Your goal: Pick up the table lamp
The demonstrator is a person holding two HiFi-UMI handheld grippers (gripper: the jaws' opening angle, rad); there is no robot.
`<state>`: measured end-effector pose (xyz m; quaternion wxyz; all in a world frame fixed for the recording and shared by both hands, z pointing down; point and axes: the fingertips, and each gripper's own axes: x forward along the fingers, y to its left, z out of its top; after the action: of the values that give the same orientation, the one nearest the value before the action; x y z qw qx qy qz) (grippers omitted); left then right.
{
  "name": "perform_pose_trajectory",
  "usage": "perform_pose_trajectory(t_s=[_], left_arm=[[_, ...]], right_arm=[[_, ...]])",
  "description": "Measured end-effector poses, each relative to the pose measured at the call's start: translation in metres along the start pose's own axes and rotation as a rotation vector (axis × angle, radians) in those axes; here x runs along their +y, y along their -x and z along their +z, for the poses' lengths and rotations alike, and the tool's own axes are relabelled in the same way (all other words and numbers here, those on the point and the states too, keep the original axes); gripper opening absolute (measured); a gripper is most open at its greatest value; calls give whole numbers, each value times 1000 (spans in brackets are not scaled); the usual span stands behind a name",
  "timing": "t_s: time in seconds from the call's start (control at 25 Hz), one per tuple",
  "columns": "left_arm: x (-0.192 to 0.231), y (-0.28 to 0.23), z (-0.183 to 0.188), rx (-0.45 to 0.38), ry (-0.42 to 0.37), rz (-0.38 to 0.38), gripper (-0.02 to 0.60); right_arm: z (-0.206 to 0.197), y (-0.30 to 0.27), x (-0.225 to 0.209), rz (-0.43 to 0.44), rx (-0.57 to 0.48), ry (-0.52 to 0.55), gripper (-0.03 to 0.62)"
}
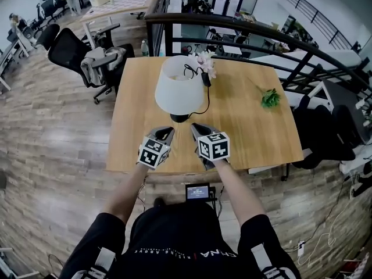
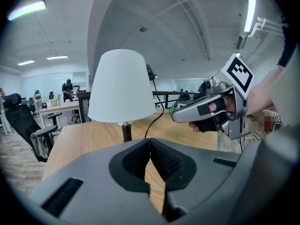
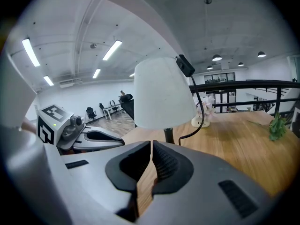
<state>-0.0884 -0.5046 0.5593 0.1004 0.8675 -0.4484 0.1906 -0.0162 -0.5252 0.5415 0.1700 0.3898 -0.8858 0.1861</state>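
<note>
A table lamp with a white shade [image 1: 179, 85] and a dark stem stands upright on the wooden table [image 1: 139, 138], its black cord [image 1: 206, 100] curling off to the right. In the left gripper view the lamp [image 2: 122, 86] rises straight ahead, and the right gripper view has the lamp [image 3: 161, 93] just beyond the jaws. My left gripper [image 1: 167, 132] hovers short of the lamp's base, a little to its left, shut and empty. Level with it on the right, my right gripper [image 1: 196, 128] is also shut and holds nothing. Neither touches the lamp.
A small vase of pale flowers [image 1: 204, 63] stands behind the lamp. A green sprig [image 1: 269, 98] lies on the table's right side. Office chairs [image 1: 87, 54] stand off the left edge, and a black railing [image 1: 256, 34] runs behind the table.
</note>
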Motion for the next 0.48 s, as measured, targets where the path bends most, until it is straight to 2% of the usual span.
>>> perform_pose_trajectory(t_s=[0.48], left_arm=[[-7, 0, 6, -23, 14, 32, 19]], right_arm=[[-4, 9, -12, 14, -3, -7, 37]])
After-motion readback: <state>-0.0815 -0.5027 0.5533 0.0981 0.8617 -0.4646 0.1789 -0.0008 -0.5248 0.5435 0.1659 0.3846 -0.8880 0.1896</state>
